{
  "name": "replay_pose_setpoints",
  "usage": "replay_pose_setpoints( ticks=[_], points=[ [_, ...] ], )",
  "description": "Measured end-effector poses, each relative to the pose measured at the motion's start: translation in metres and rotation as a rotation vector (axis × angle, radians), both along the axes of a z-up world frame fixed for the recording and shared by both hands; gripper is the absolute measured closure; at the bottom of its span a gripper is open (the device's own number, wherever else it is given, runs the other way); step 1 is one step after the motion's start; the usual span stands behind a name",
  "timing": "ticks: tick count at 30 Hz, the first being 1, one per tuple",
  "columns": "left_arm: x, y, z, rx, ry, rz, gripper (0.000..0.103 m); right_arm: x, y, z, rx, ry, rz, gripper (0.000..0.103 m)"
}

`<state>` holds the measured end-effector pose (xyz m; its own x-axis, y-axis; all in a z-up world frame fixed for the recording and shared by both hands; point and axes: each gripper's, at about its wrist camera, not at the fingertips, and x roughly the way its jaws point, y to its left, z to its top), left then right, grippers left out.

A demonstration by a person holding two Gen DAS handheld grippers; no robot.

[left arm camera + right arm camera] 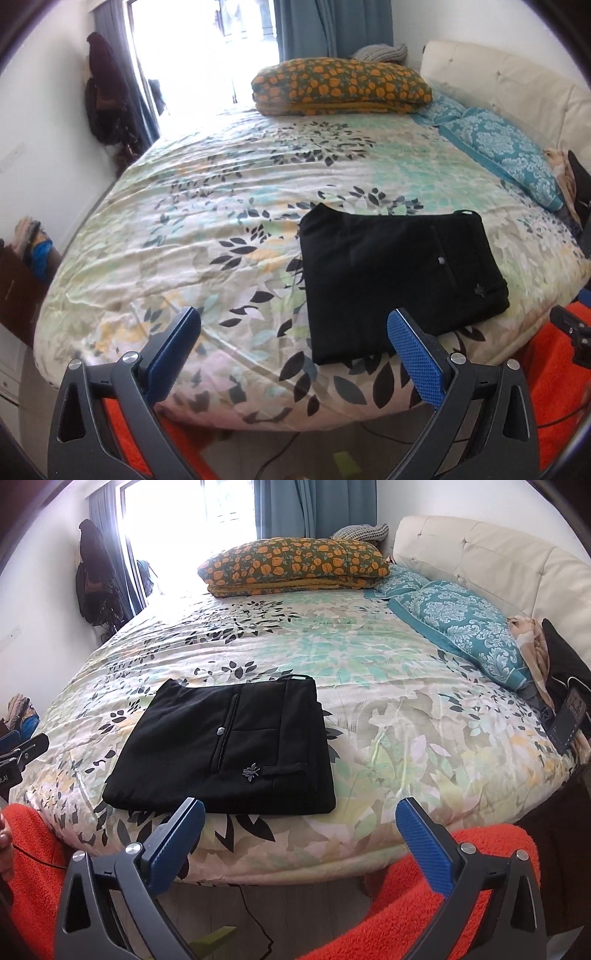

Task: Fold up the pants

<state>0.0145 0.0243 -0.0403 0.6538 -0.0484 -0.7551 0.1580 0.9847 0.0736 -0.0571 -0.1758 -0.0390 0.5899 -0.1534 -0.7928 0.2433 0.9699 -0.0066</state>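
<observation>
The black pants (225, 746) lie folded into a flat rectangle on the floral bedspread (221, 192), near the bed's front edge. Left gripper (293, 328) and right gripper (300, 819) both hang above that edge — fingers spread wide, nothing between them (clear of the cloth). Orange fleece (424, 886) shows below.

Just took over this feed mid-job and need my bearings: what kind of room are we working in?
A bedroom, almost certainly. The folded black pants lie on a bed with a floral cover, there are pillows against a padded cream headboard, and blue curtains hang by a bright window.
</observation>
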Motion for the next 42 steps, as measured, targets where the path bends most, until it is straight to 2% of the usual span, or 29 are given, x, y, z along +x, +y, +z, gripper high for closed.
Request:
replay_pose_setpoints(
  ticks=[3, 7, 13, 24, 26, 28, 31, 33, 37, 40, 42],
  points=[
    [-0.003, -0.004, -0.01, 0.022, 0.074, 0.013, 0.002, -0.005, 0.005, -0.007, 0.031, 0.021, -0.023, 0.001],
    [-0.008, -0.013, -0.011, 0.053, 0.065, 0.001, 0.002, -0.002, 0.013, -0.008, 0.028, 0.035, 0.007, 0.001],
    [-0.008, -0.018, -0.006, 0.013, 0.057, -0.023, 0.002, -0.002, 0.019, 0.001, 0.012, 0.004, 0.027, 0.001],
    [-0.004, -0.024, -0.017, 0.025, 0.087, -0.036, 0.002, -0.001, 0.013, -0.004, 0.027, 0.013, 0.021, 0.001],
    [0.006, -0.021, -0.021, 0.021, 0.099, -0.044, 0.002, 0.007, 0.001, -0.01, 0.081, 0.011, 0.023, 0.001],
    [0.028, -0.013, -0.034, -0.018, 0.152, -0.047, 0.002, 0.021, -0.02, -0.019, 0.146, 0.026, 0.005, 0.001],
    [0.073, -0.002, -0.063, -0.159, 0.299, -0.105, 0.002, 0.05, -0.062, -0.035, 0.283, 0.03, 0.014, 0.001],
    [0.1, 0.002, -0.082, -0.236, 0.358, -0.131, 0.002, 0.073, -0.092, -0.05, 0.378, 0.03, 0.01, 0.0],
    [0.143, 0.006, -0.116, -0.302, 0.422, -0.127, 0.002, 0.121, -0.132, -0.101, 0.616, 0.139, 0.024, 0.0],
    [0.161, 0.005, -0.147, -0.373, 0.525, -0.117, 0.002, 0.143, -0.132, -0.132, 0.74, 0.204, 0.068, 0.0],
    [0.164, -0.001, -0.163, -0.375, 0.577, -0.116, 0.002, 0.152, -0.12, -0.15, 0.792, 0.28, 0.124, 0.0]
  ],
)
